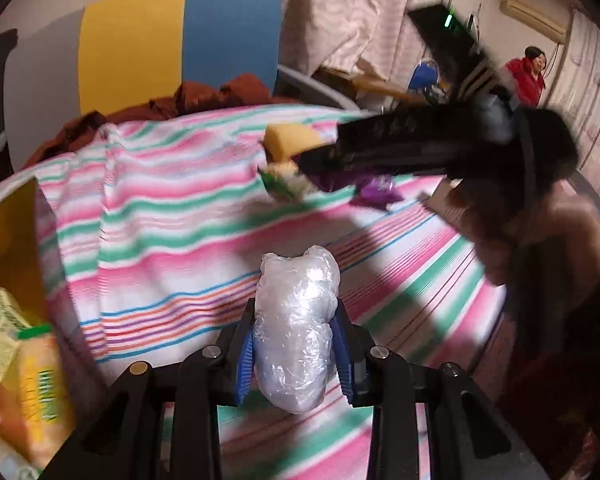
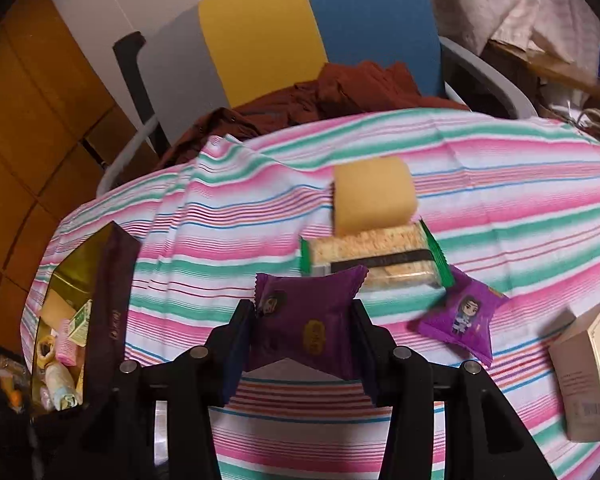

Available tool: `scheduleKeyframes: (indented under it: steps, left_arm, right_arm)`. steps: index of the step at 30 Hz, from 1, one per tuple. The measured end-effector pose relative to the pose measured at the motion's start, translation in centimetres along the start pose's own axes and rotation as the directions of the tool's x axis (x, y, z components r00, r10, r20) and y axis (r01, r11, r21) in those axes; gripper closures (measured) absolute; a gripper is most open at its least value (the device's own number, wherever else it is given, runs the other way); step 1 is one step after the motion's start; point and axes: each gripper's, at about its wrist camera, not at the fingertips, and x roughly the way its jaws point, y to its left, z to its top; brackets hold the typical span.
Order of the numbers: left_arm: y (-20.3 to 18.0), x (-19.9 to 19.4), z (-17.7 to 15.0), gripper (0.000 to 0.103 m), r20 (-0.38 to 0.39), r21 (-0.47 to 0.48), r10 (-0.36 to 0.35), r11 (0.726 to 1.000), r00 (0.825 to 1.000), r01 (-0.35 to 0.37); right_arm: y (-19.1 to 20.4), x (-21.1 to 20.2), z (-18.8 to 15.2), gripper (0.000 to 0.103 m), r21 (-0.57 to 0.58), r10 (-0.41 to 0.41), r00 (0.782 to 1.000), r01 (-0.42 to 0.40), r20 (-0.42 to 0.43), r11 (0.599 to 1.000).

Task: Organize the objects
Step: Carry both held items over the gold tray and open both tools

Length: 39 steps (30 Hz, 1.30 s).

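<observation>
Two grippers are loaded at once. The left gripper point(image 1: 296, 344) is clamped on a clear plastic-wrapped bundle point(image 1: 298, 320), its blue pads pressed against the bundle's sides, held over the striped cloth point(image 1: 172, 216). The right gripper point(image 2: 304, 336) is closed on a purple packet point(image 2: 306, 328), pinched across its width with the crimped top edge sticking out past the fingertips.

Seen from the right wrist, the box point(image 2: 100, 288) sits at 9 o'clock, open, with small wrapped sweets and a green carton already inside. Loose items on the cloth: a yellow roll point(image 2: 374, 196) at 12 o'clock, a cracker pack point(image 2: 374, 260) with green ends just below it, a second purple packet point(image 2: 460, 316) at 3 o'clock, touching the cracker pack's corner, and a pale carton point(image 2: 584, 372) at 4 o'clock. In the left view the box wall point(image 1: 12, 236) is at 9 o'clock, close by.

The step looks like carrying both pieces to the box. I would take the left load first, since it is nearer, and keep the right gripper back so the two don't crowd the opening. The bundle is soft and slippery-looking; a steady squeeze without crushing seems wise, releasing only once it is low inside the walls. The purple packet is light, so let it go low too, or it may flutter onto the rim.
</observation>
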Motion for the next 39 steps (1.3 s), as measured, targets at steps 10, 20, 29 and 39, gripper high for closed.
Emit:
scheduleKeyframes:
  steps: [10,20,29,39]
  left_arm:
    - [5.8,-8.4,0.8,0.07,0.128,-0.142,0.144,0.982,0.981,-0.126]
    - [15.7,-11.7,-0.5,0.069,0.112,-0.332,0.325,0.903,0.939,-0.273]
    - [22.2,-12.6,0.5,0.063,0.065,-0.401,0.437,0.835,0.897,-0.377]
    - [21.5,-15.2,-0.7,0.056,0.103,-0.427,0.485,0.81,0.869,-0.402]
  right_arm:
    - [2.9,-0.5,-0.5,0.055,-0.067,0.038,0.999,-0.036,0.016,0.997]
    - [11.1,-1.2,-1.5,0.055,-0.158,0.153,0.988,-0.15,0.005,0.976]
    - [22.5,3.1,-0.4,0.05,-0.269,0.181,0.982,-0.187,-0.048,0.945]
    - [26.1,4.6,-0.6,0.031,-0.288,0.155,0.987,-0.162,-0.047,0.944]
